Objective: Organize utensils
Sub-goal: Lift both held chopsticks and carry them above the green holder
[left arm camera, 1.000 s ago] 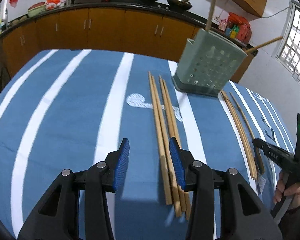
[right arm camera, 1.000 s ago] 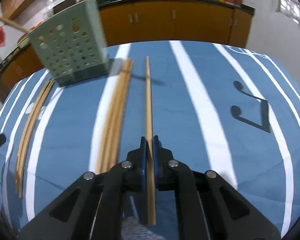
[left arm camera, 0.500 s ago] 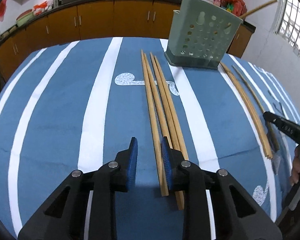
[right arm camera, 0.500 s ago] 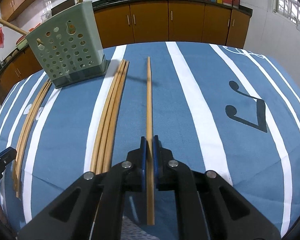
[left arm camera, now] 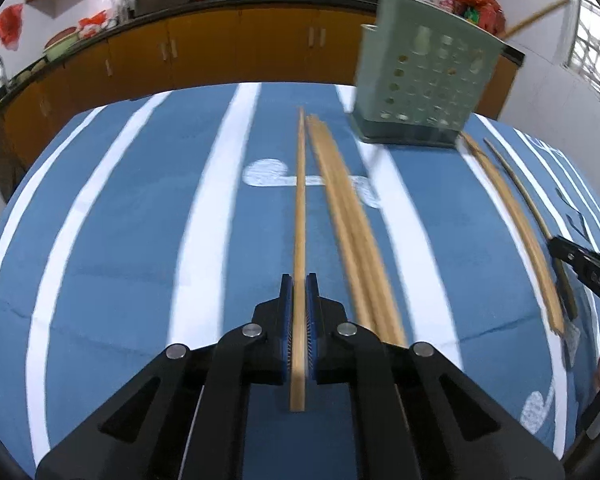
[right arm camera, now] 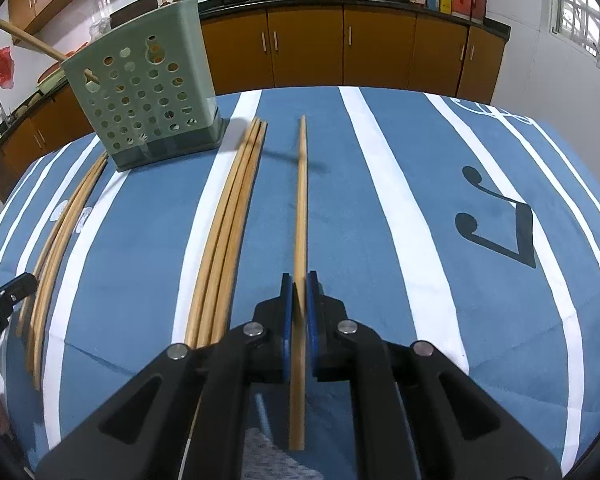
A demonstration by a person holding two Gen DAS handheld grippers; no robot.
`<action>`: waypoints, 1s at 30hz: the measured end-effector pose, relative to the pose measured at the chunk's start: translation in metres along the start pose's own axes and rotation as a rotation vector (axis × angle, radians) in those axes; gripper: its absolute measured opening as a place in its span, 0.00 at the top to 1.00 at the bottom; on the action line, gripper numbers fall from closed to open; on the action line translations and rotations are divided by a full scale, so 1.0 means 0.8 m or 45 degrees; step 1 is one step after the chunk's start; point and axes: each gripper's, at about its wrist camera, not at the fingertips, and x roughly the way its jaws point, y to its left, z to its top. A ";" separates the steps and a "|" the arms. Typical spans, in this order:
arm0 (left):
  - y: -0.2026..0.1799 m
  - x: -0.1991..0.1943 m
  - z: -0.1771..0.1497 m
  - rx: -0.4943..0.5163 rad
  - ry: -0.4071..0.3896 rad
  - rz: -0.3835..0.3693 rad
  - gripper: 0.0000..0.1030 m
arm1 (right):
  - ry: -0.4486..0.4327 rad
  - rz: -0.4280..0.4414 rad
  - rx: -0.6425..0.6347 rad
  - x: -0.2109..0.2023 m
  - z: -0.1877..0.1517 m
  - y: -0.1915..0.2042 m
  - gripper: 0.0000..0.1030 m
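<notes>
Bottom centre of the left wrist view, the left tongs [left arm camera: 299,300] have just been closing and now pinch one chopstick [left arm camera: 300,216] between the blue pads — its long axis runs straight up the frame, in line with the tongs. Same story in the right wrist view: the right tongs [right arm camera: 299,300] are pressed onto a second chopstick [right arm camera: 301,208], also pointing dead ahead. Further up, loose chopsticks [left arm camera: 348,216] lie on the striped worktop [left arm camera: 132,208]. Farthest, the green holder [left arm camera: 424,76] sits upper right for the left hand, upper left [right arm camera: 144,92] for the right — about equally far from each, I'd judge.
</notes>
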 end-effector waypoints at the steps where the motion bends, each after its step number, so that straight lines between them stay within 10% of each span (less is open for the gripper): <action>1: 0.006 0.001 0.002 -0.017 0.000 0.007 0.93 | -0.001 0.001 0.001 0.000 0.000 0.000 0.92; 30: 0.041 0.004 0.005 -0.104 -0.032 -0.005 0.93 | -0.029 -0.012 -0.005 -0.001 -0.004 0.001 0.92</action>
